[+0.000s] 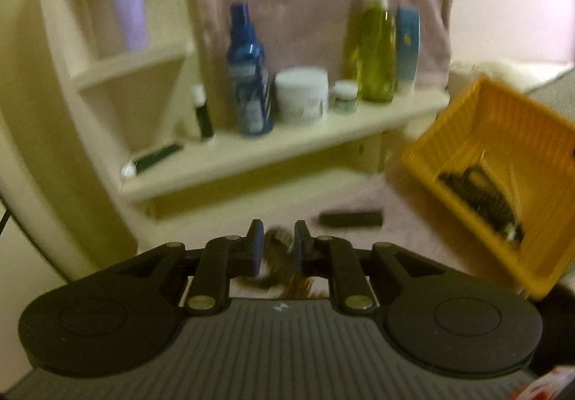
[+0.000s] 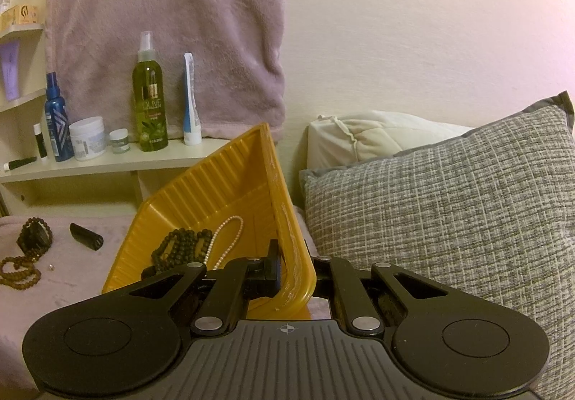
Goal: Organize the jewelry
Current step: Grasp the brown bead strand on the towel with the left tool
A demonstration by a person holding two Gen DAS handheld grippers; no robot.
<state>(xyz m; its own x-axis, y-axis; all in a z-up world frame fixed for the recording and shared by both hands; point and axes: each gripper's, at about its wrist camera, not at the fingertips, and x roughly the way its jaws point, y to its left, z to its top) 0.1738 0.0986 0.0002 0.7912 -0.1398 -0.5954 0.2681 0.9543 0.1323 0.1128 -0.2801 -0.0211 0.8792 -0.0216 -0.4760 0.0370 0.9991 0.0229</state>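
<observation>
the right hand-held gripper (image 2: 287, 272) is clamped on the rim of the tilted yellow basket (image 2: 201, 198), which holds dark beads (image 2: 179, 247) and pearls (image 2: 226, 234). the left hand-held gripper (image 1: 278, 249), jaws opening and empty, nears the bracelets (image 2: 34, 238) on the bed; next, pinch one. a black case (image 2: 86, 235) lies near.

Shelf (image 2: 118, 162) carrying green spray bottle (image 2: 149, 101), blue bottle (image 2: 57, 123) and white jar (image 2: 87, 138); mauve towel (image 2: 169, 22) hanging behind; grey cushion (image 2: 449, 220) right of shelf.

Dim warm light, left view motion-blurred
</observation>
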